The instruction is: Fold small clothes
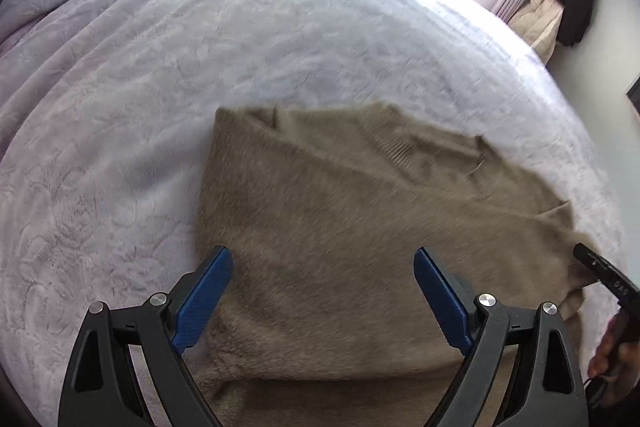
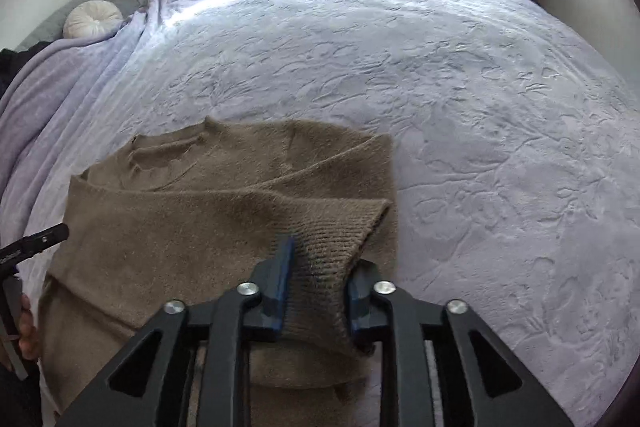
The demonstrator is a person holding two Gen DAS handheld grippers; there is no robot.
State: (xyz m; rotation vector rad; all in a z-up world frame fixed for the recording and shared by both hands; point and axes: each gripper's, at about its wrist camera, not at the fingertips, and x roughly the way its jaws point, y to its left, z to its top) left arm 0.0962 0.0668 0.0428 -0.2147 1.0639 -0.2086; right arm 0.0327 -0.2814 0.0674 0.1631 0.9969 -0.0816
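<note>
On the bed (image 2: 440, 87), a tan sweater (image 2: 192, 219) lies half-folded at six o'clock; the right gripper (image 2: 316, 279) has narrow jaws around its ribbed cuff (image 2: 324, 267), the left gripper (image 1: 322, 291) jaws gape wide, so the cuff may slip free.

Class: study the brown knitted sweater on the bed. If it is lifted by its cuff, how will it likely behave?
The sweater would probably hang limp: it already creases into soft folds. Its fuzzy knit likely grips rather than slips. The ribbed cuff between the right gripper jaws may stretch under load.
</note>
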